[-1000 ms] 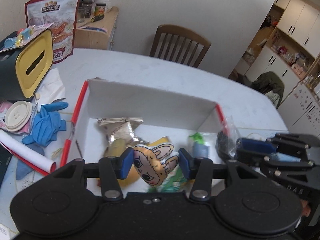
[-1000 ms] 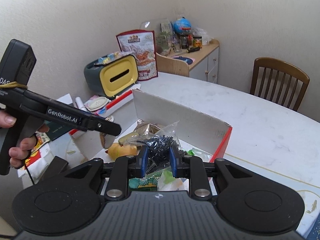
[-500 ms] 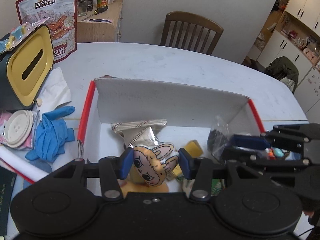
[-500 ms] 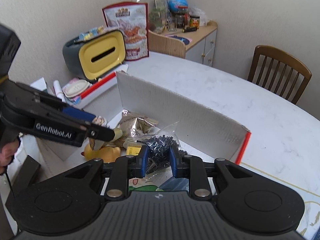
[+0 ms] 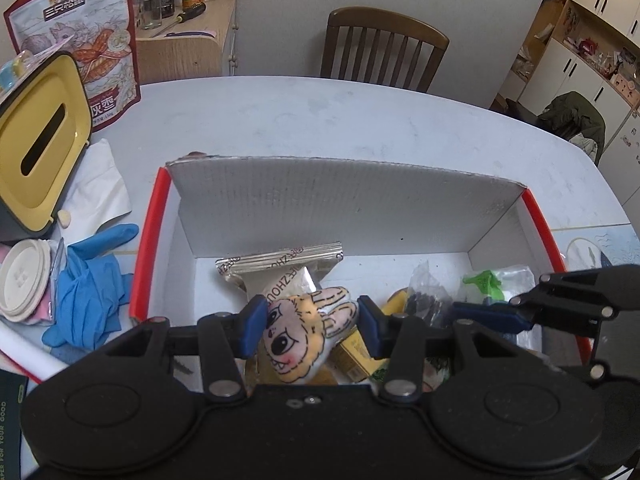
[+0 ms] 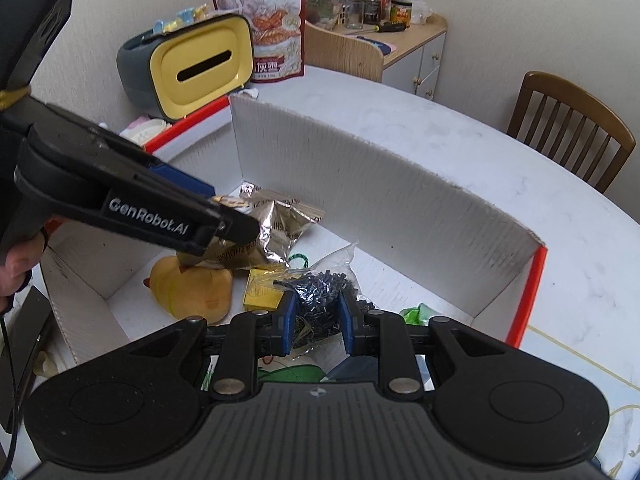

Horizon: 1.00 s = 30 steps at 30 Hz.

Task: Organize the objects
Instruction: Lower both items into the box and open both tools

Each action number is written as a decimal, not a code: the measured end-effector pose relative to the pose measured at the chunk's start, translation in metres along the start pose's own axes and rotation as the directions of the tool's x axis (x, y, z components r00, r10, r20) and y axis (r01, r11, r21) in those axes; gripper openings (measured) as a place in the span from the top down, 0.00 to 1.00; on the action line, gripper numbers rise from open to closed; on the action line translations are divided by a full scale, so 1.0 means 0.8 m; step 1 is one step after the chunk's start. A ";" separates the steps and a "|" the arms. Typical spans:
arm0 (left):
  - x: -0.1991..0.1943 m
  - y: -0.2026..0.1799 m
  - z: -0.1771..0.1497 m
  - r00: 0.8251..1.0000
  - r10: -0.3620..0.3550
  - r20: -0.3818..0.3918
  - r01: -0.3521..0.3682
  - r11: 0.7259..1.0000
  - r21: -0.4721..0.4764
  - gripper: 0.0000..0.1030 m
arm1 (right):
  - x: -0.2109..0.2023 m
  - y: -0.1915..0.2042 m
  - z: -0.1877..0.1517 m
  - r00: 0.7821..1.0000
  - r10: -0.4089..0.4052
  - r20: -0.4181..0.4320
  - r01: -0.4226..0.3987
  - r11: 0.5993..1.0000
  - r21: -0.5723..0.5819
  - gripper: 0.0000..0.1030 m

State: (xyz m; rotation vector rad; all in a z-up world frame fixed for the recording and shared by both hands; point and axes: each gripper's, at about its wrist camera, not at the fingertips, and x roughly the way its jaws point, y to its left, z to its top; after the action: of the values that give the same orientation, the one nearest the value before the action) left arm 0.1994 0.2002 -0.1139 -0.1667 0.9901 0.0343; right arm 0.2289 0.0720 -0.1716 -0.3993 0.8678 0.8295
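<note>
A white cardboard box point(image 5: 344, 208) with red edges stands on the table; it also shows in the right wrist view point(image 6: 380, 196). My left gripper point(image 5: 311, 330) is shut on a plush rabbit toy point(image 5: 308, 336) and holds it over the box. My right gripper point(image 6: 316, 322) is shut on a clear bag of small dark parts point(image 6: 320, 288) over the box. In the box lie a foil snack pack point(image 5: 288, 270), a yellow duck point(image 6: 192, 288), a small yellow carton point(image 6: 262, 292) and a green-and-white item point(image 5: 496, 280).
Left of the box are blue gloves point(image 5: 88, 280), a round cream lid point(image 5: 22, 280), white tissue point(image 5: 100, 188), a yellow-faced tissue holder point(image 5: 40, 144) and a large snack bag point(image 5: 76, 36). A wooden chair point(image 5: 380, 52) stands beyond the table. A side cabinet point(image 6: 400, 40) holds jars.
Both grippers have moved lower and closer over the box, still holding their items. The box's far wall now looms larger in both views.
</note>
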 end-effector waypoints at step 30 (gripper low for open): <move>-0.027 -0.023 -0.015 0.999 -0.021 0.043 0.021 1.000 0.000 0.39 | -0.069 -0.015 -0.017 0.992 0.088 0.094 -0.096 0.992 0.087 0.51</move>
State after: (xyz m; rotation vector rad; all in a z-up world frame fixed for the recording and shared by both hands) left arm 0.1794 0.1811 -0.1003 -0.1761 0.9453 0.0191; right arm 0.2109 0.0294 -0.1360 -0.2406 0.8416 0.8829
